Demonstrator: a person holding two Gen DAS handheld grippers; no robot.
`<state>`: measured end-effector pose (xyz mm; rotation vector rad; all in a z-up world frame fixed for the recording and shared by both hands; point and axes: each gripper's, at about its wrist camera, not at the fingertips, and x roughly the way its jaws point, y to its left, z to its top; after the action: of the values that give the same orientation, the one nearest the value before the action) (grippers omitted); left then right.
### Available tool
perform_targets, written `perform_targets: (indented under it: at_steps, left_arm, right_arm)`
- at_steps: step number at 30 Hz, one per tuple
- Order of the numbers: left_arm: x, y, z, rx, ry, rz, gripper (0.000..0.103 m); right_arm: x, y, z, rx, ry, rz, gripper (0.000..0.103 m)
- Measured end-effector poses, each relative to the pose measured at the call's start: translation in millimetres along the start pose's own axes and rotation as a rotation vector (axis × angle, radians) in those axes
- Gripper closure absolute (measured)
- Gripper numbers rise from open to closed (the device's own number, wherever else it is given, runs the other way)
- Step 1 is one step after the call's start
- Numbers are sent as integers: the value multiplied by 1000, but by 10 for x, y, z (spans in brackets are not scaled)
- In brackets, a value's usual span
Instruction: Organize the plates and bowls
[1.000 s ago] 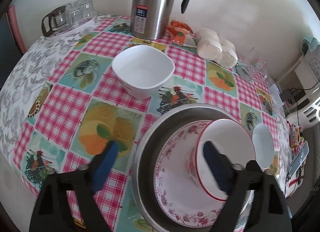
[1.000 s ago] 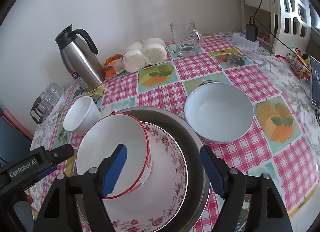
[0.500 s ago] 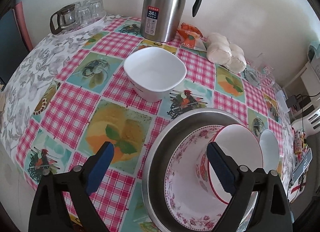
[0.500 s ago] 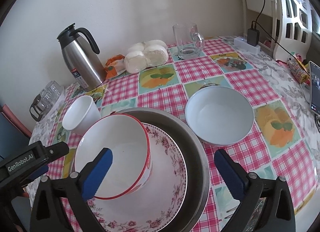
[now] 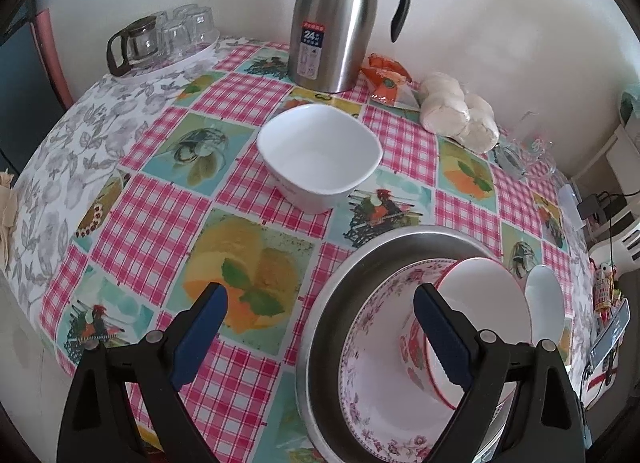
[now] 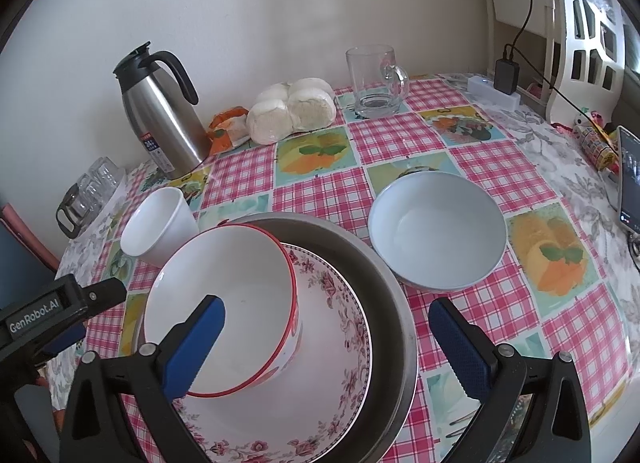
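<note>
Grippers are both wide open and empty, so you'd best take the square white bowl point(image 5: 320, 159) by its rim and nest it in the red-rimmed bowl point(image 6: 224, 303).

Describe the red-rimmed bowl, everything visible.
The red-rimmed bowl is deep and round, glossy white inside like ceramic, with a thin red rim line and a red pattern on its outer wall. It looks empty. It sits upright on the floral plate, toward the plate's left side in the right wrist view; that plate lies in the steel basin. Both grippers are open; in the right wrist view one blue finger overlaps the bowl's mouth, contact unclear.
</note>
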<state>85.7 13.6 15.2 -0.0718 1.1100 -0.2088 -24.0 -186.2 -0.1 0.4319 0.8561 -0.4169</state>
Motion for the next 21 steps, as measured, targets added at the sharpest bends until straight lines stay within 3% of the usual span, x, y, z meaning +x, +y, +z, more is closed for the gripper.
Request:
perform_targets:
  at_steps: [6,13,21]
  left_arm:
    - [-52,-86,80,37,-28,-30,9]
    - [-204,-130,309,63,-108,1,9]
    - [-332,63,679,-44,-168,19,9]
  right_arm:
    - [-36,12,32,-2,-6,1,0]
    - [-80,61,65,-22,-29,25,0]
    - [-122,109,161,-32,-93,67,0]
